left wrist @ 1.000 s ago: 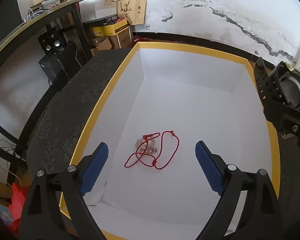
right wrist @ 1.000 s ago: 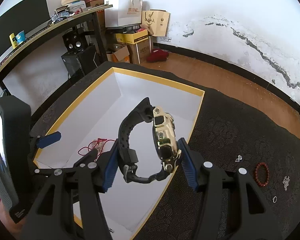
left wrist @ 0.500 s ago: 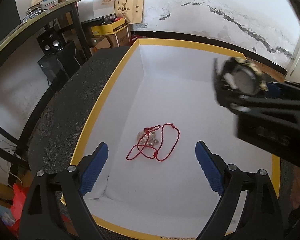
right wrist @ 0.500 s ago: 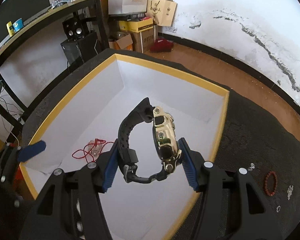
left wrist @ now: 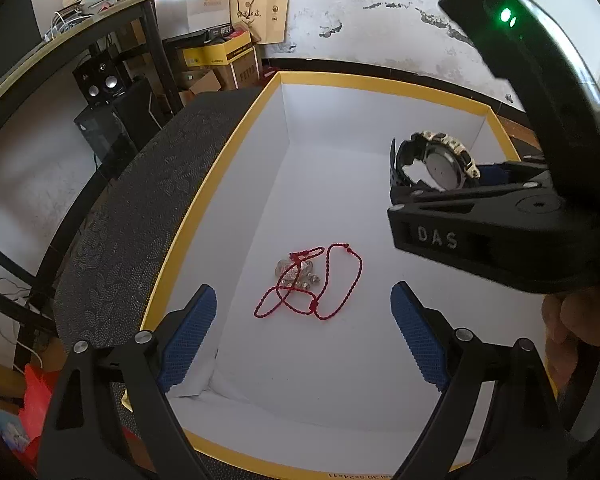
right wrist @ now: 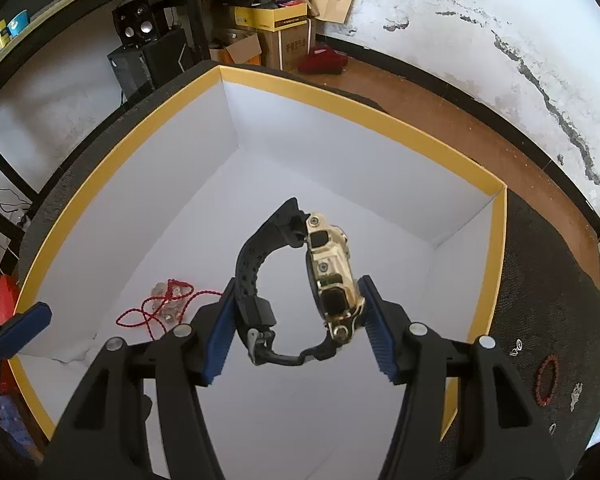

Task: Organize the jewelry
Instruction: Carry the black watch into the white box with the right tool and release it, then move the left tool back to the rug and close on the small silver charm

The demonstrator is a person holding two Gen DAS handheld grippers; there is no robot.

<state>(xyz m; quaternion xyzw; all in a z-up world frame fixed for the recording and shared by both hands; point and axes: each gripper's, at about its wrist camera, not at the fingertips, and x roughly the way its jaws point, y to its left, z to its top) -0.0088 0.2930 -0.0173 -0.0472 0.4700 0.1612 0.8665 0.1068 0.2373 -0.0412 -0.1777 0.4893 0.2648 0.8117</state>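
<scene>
A white box with a yellow rim (left wrist: 220,184) (right wrist: 120,148) sits on a dark patterned table. A red cord necklace with clear beads (left wrist: 308,284) (right wrist: 168,304) lies on its floor. My right gripper (right wrist: 300,320) is shut on a gold and black watch (right wrist: 332,276), held over the box interior; the watch (left wrist: 440,164) and the right gripper body (left wrist: 500,232) also show in the left wrist view. My left gripper (left wrist: 304,340) is open and empty, above the near end of the box, with the necklace just ahead of its fingers.
On the table right of the box lie a dark red bead bracelet (right wrist: 548,380) and small silver pieces (right wrist: 516,346). Shelves, speakers (left wrist: 100,80) and cardboard boxes (left wrist: 220,56) stand beyond the table's far left edge.
My right gripper has carried the watch leftwards, from beside the box's right rim to over its interior. The left gripper has pulled back slightly; the necklace has not moved.
</scene>
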